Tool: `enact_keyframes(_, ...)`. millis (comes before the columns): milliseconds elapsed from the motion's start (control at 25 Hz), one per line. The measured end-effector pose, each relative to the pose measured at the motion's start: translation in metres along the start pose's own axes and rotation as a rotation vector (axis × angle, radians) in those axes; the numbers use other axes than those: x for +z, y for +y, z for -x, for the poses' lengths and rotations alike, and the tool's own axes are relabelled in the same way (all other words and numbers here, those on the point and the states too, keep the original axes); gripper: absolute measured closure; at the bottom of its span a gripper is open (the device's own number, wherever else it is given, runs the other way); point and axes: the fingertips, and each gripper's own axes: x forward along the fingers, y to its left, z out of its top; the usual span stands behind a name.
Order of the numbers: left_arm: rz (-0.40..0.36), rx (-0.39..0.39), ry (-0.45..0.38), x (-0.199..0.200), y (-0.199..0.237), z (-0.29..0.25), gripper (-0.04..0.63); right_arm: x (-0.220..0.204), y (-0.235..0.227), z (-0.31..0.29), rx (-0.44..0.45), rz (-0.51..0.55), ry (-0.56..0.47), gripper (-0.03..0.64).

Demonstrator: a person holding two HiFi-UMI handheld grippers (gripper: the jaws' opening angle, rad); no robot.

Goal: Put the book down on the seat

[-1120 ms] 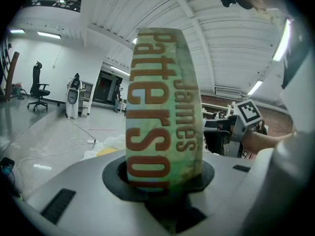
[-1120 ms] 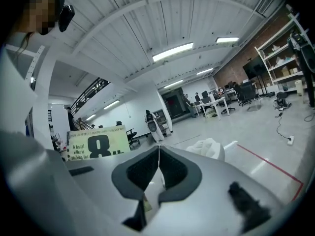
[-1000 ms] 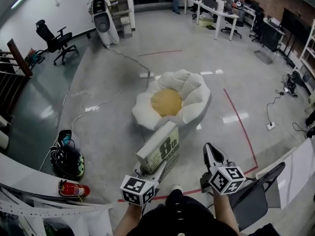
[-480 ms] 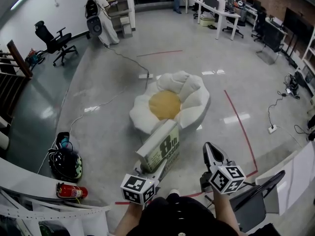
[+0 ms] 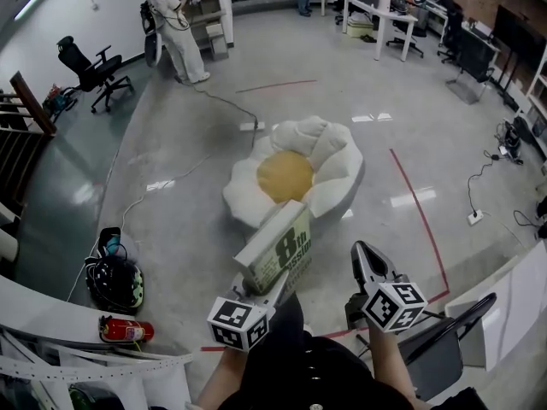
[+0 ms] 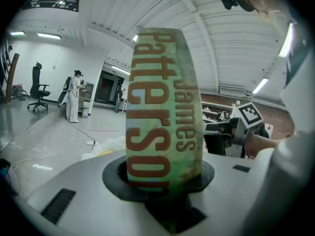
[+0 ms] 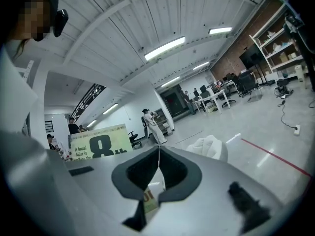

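Note:
The book [image 5: 278, 250], a thick pale green paperback with a big "8" on its cover, stands tilted in my left gripper [image 5: 272, 287], which is shut on its lower end. In the left gripper view the spine [image 6: 163, 107] with brown lettering fills the middle, clamped between the jaws. The seat [image 5: 291, 173], a white flower-shaped cushion chair with a yellow centre, sits on the floor just beyond the book. My right gripper [image 5: 366, 259] hovers to the right of the book, shut and holding nothing; in its own view the right gripper [image 7: 158, 154] shows the jaws meeting, with the book's cover [image 7: 101, 141] at the left.
A black folding chair [image 5: 440, 348] stands at the lower right. At the lower left lie a black bag [image 5: 115, 282] and a red fire extinguisher [image 5: 126, 330]. A cable [image 5: 184, 171] and red tape lines [image 5: 419, 216] cross the grey floor. A person [image 5: 175, 28] stands far back.
The person at the back has straightened up and stepped left. Both grippers and the book keep their places in view; the seat has shifted only slightly.

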Motion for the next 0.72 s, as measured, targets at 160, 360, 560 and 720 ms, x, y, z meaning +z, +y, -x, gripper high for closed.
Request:
enact_keyframes(160, 0.003, 0.002, 0.0, 0.0, 0.005, -0.011, 0.433, 0.002, -0.013, -0.001, -0.024, -0.008, -0.008, 0.604)
enact_keyframes(360, 0.008, -0.01, 0.006, 0.004, 0.01, -0.025, 0.433, 0.007, -0.022, -0.012, -0.038, -0.016, -0.003, 0.604)
enact_keyframes(560, 0.014, -0.018, 0.023, 0.008, 0.024, -0.049, 0.433, 0.012, -0.031, -0.038, -0.034, -0.021, 0.011, 0.604)
enact_keyframes(720, 0.021, -0.014, 0.039, 0.015, 0.045, -0.071, 0.433, 0.017, -0.038, -0.067, -0.034, -0.032, 0.023, 0.604)
